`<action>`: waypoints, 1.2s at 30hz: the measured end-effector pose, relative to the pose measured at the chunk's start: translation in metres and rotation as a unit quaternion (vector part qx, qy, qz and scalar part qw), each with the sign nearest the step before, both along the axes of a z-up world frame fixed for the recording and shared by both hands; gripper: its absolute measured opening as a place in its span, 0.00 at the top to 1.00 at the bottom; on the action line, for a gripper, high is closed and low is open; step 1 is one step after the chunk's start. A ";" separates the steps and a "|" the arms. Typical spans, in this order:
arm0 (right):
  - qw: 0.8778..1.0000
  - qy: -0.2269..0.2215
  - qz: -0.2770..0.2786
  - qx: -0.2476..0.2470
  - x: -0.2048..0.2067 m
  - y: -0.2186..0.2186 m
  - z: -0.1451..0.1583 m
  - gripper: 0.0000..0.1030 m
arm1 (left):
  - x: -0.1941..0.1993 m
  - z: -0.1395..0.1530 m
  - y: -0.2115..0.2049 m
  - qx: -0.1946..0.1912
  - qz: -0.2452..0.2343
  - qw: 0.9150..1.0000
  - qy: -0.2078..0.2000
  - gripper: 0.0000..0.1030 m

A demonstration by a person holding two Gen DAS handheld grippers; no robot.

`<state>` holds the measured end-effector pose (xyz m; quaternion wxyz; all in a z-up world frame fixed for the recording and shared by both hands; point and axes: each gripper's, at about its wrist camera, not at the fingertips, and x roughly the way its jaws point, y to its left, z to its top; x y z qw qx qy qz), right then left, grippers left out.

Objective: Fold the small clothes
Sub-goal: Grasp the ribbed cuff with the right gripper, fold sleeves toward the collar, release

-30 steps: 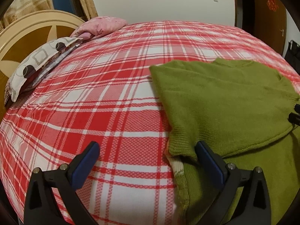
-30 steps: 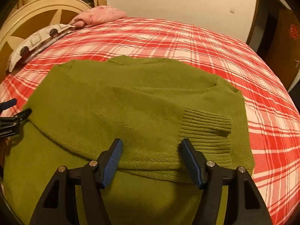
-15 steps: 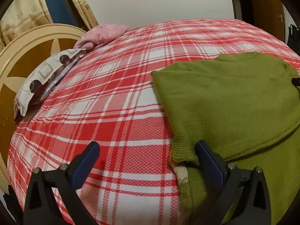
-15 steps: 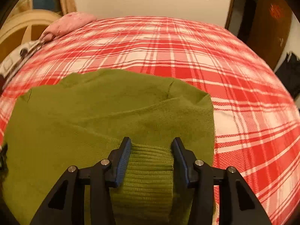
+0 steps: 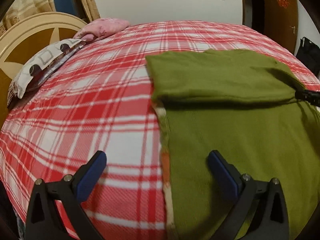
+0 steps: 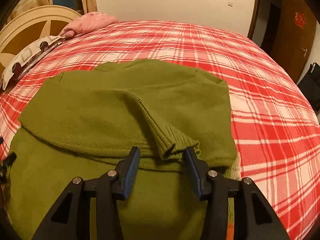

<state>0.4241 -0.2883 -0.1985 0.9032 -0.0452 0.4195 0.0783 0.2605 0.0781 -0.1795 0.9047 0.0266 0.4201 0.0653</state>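
Observation:
A green knit sweater (image 5: 220, 92) lies on the red plaid bed (image 5: 90, 104), its upper part folded over the lower. In the right wrist view the sweater (image 6: 100, 116) fills the middle, and a ribbed sleeve cuff (image 6: 172, 142) lies loose just ahead of my right gripper (image 6: 162, 156), which is open with nothing between its pads. The right gripper's tip shows in the left wrist view (image 5: 306, 96) at the fold's right end. My left gripper (image 5: 156, 160) is open above the sweater's left edge, empty.
A patterned pillow (image 5: 44, 62) and a pink pillow (image 5: 104, 28) lie at the bed's far left by the round headboard (image 5: 26, 40). A wooden door (image 6: 294, 32) and a dark bag (image 6: 312, 86) stand to the right of the bed.
My right gripper closed on the ribbed cuff, then opened and let it drop on the folded sweater. My left gripper pulled back toward the near edge, still open.

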 end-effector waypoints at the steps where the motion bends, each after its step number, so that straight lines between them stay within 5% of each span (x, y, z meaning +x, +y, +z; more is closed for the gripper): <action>1: 1.000 0.002 -0.004 0.003 -0.002 -0.001 0.001 0.53 | -0.003 0.001 0.002 -0.008 0.003 1.000 0.001 0.00; 18: 0.999 -0.005 0.006 0.050 -0.135 -0.015 0.018 0.53 | -0.071 0.036 -0.005 -0.031 -0.024 0.999 -0.024 0.00; 36: 0.997 0.017 -0.018 0.068 -0.223 -0.037 0.001 0.53 | -0.171 0.011 -0.008 -0.059 -0.047 0.996 0.042 0.00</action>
